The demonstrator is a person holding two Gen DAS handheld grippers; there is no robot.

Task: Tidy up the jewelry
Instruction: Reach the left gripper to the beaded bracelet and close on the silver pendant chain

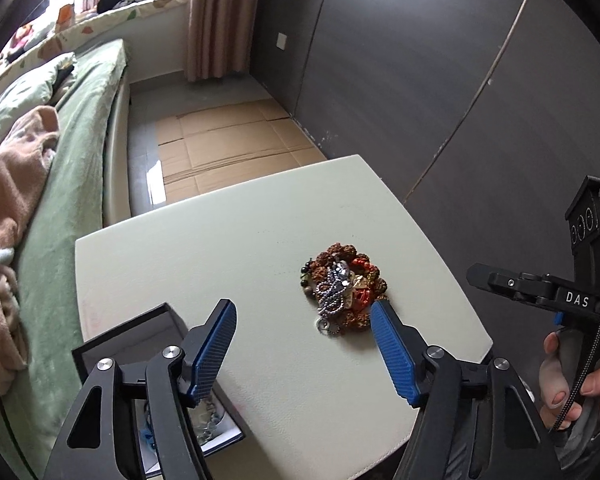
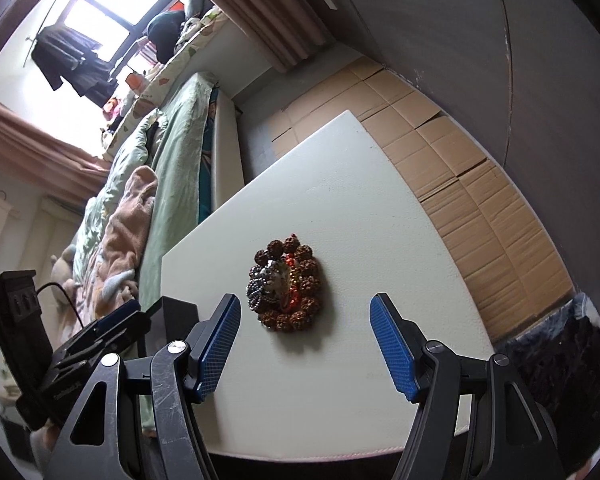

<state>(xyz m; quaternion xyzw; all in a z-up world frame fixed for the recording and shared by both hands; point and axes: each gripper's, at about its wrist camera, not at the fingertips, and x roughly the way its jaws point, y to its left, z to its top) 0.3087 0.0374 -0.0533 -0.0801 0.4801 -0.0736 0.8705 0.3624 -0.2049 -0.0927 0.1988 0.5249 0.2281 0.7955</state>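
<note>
A pile of jewelry (image 1: 342, 286) lies on the white table (image 1: 228, 248): brown bead bracelets, red beads and a silver ball chain on top. It also shows in the right wrist view (image 2: 287, 286). My left gripper (image 1: 304, 312) is open and empty, above the table just short of the pile. A dark open jewelry box (image 1: 156, 324) sits at the table's left corner, under my left fingers. My right gripper (image 2: 305, 306) is open and empty, hovering near the pile. The right gripper body (image 1: 540, 292) shows at the right in the left wrist view.
A bed with a green cover (image 1: 72, 184) and a pink blanket (image 1: 8, 184) runs along the left. Flattened cardboard (image 1: 228, 148) covers the floor beyond the table. A dark wall panel (image 1: 440, 80) stands to the right. The box's dark side (image 2: 176, 316) shows left.
</note>
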